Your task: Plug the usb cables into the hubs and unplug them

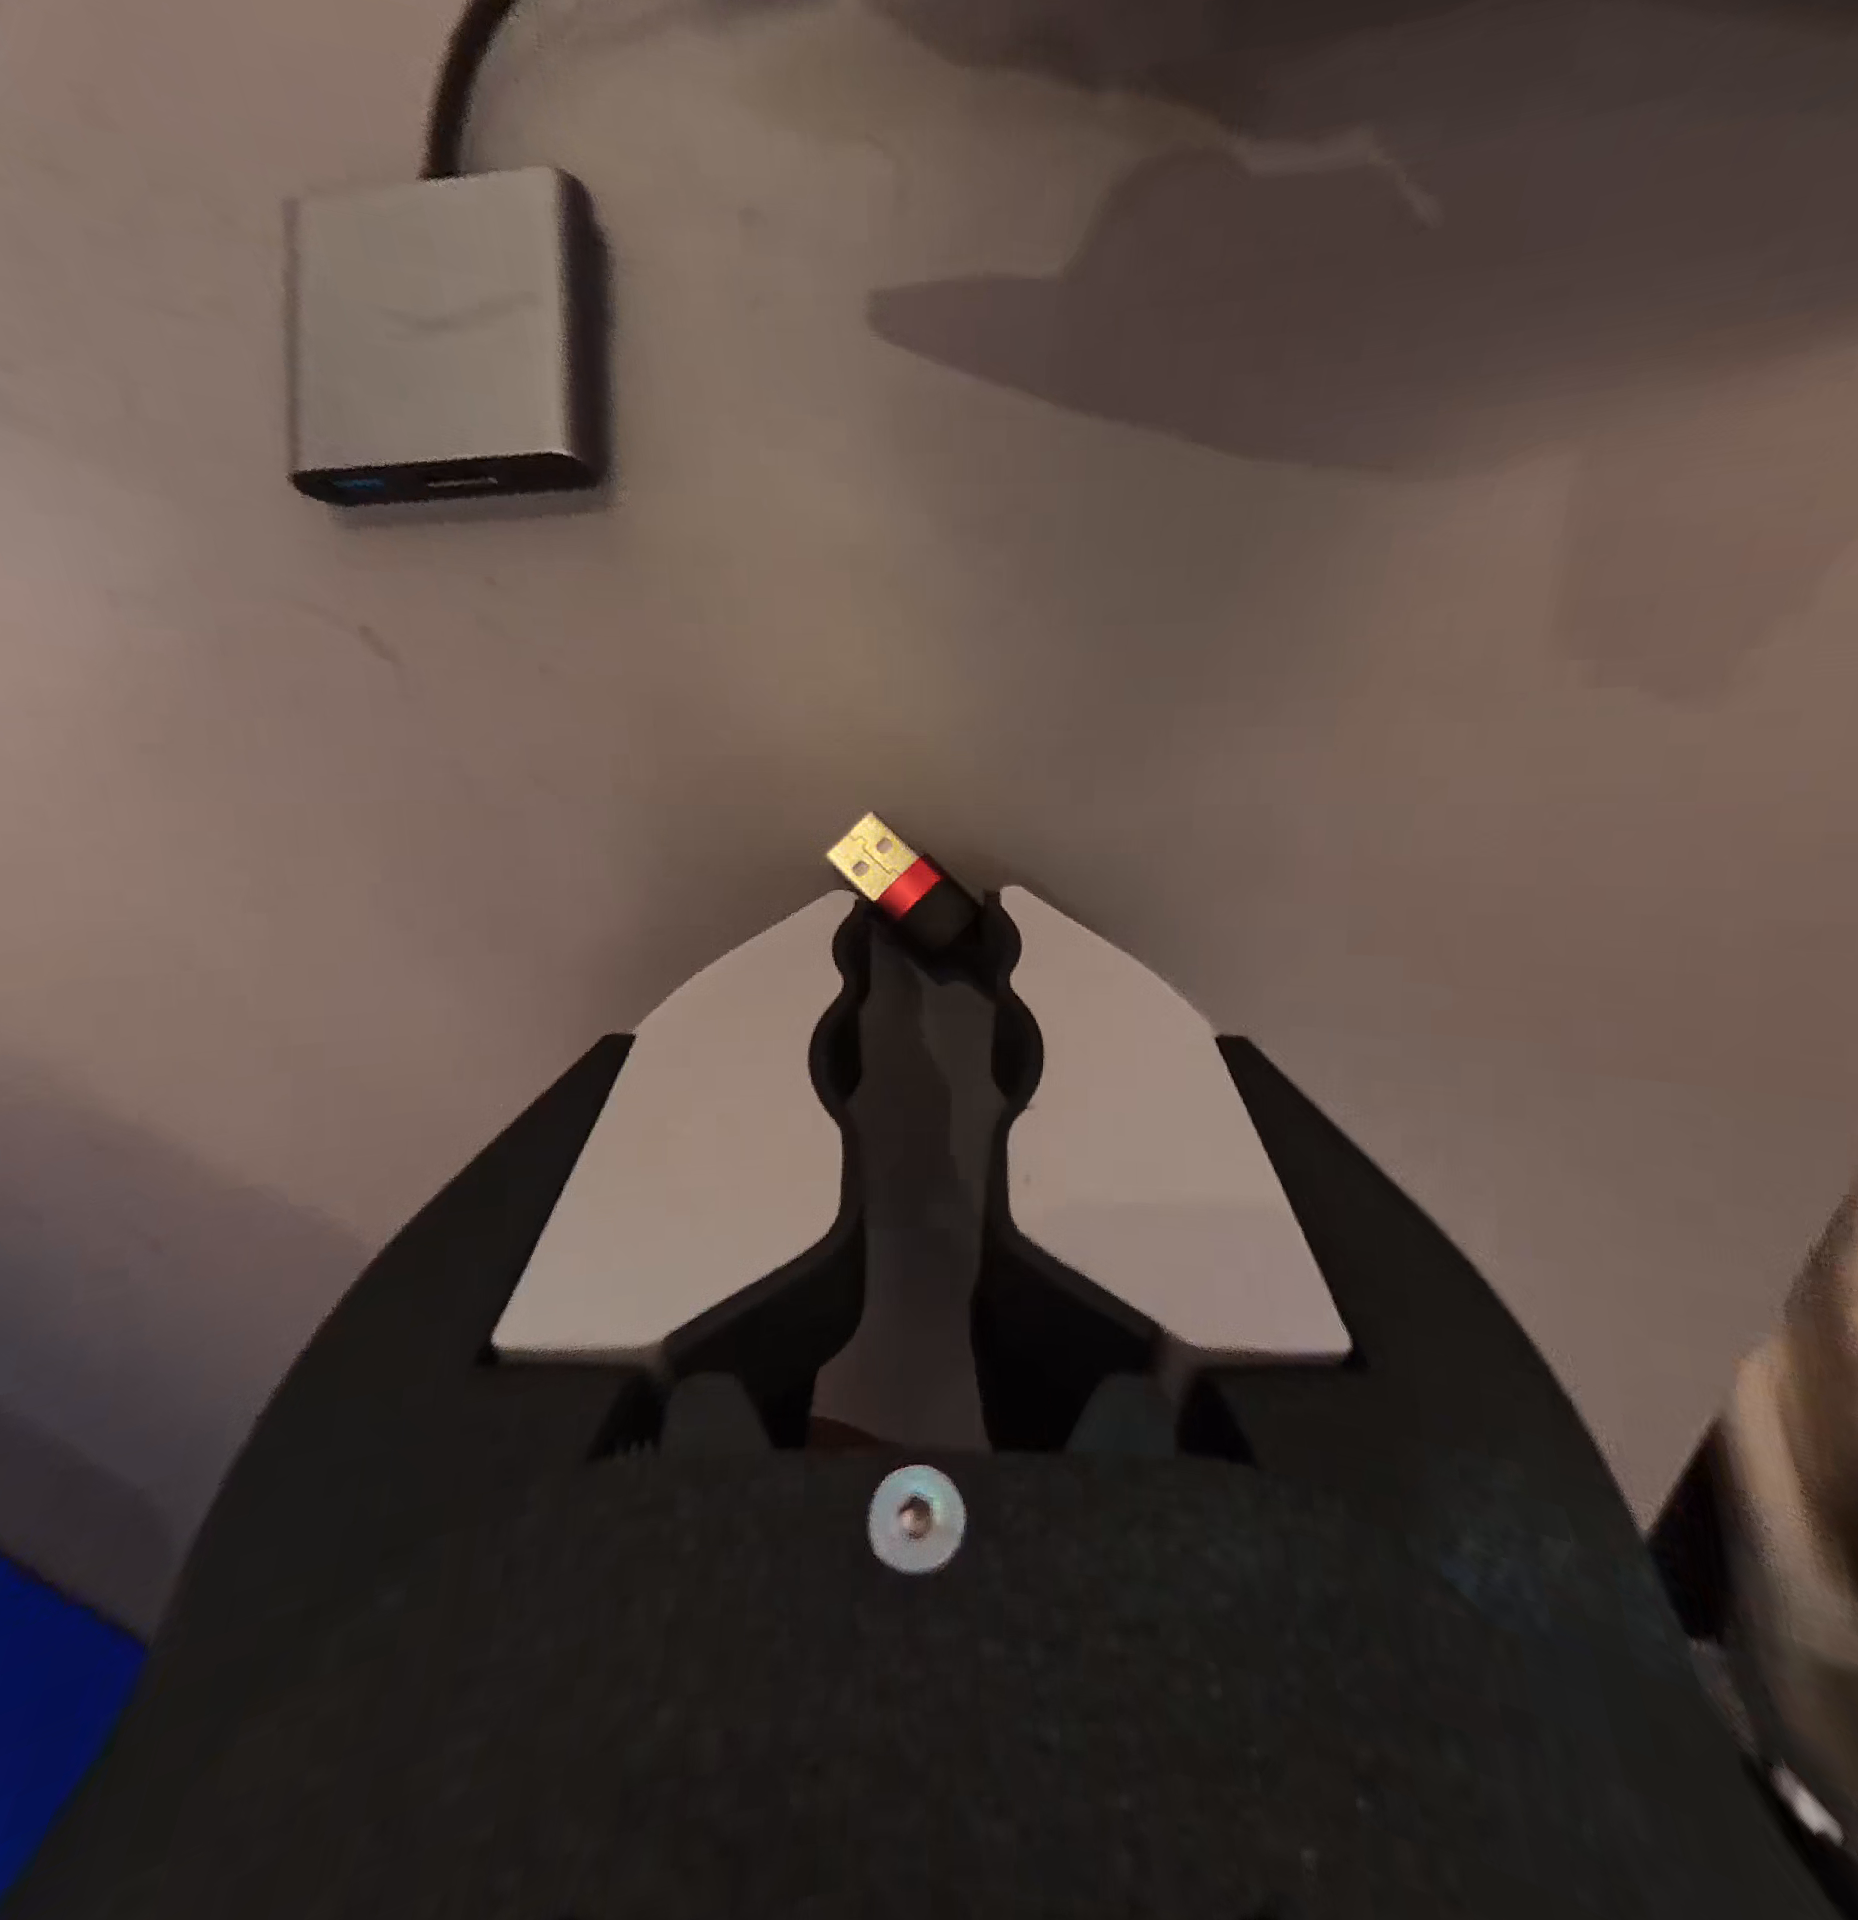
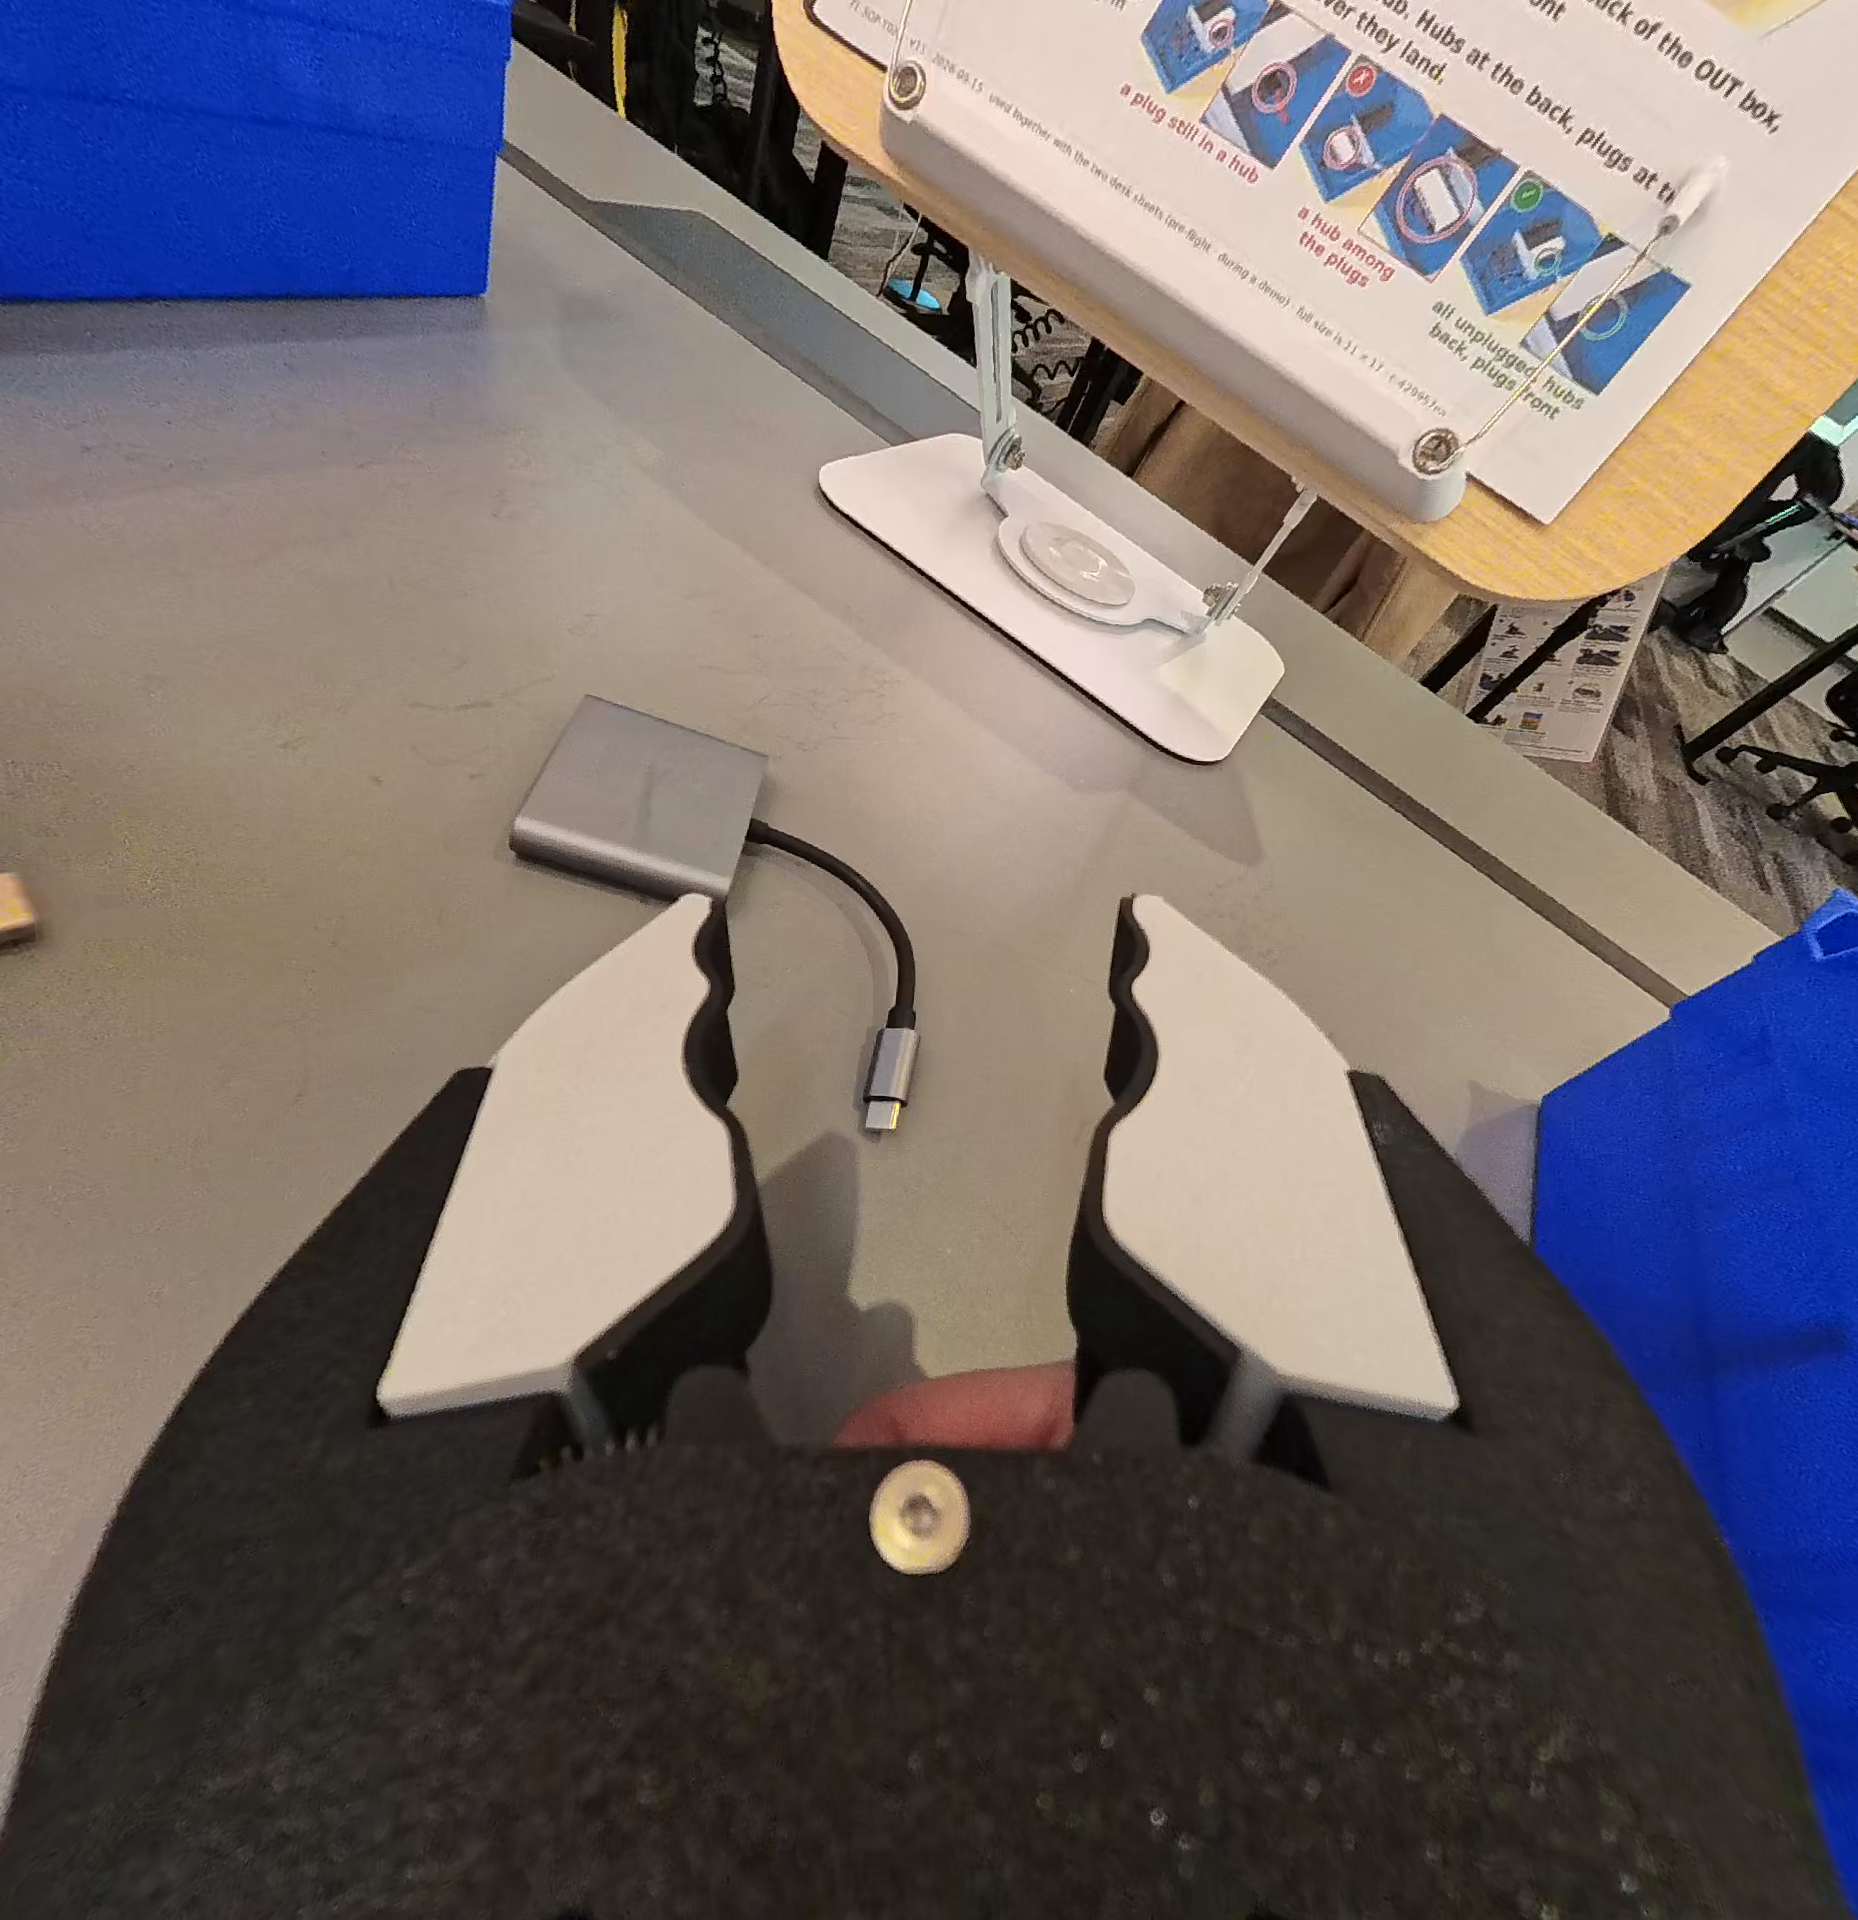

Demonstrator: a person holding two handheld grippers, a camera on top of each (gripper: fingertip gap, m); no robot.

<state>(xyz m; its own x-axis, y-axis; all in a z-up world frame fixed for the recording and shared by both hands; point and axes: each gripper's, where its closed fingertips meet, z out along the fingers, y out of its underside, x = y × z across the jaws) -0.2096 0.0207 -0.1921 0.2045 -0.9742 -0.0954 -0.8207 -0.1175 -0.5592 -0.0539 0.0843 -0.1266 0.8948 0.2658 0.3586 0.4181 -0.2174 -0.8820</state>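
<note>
The left tool (image 1: 920,904) is closed on a USB-A plug (image 1: 899,883), pinching its black shell at the very tips, so the gold metal end and red band stick out ahead, skewed up and to the left. The plug is small, light and rigid. Its smooth shell could twist in so shallow a pinch, and a hold farther back on the black body, square to the pads, would likely steady it. Its cable is hidden behind the tool.

The grey hub (image 1: 442,332) lies flat on the surface (image 1: 1112,675), well ahead and to the left of the plug, with its port edge facing the tool; the ports look slightly blurred. The hub is light and may slide when pushed.

The right tool (image 2: 920,914) is wide open and empty, its left tip just beside the hub (image 2: 639,795), with the hub's short black lead (image 2: 873,925) and metal connector (image 2: 889,1070) lying between the fingers.
</note>
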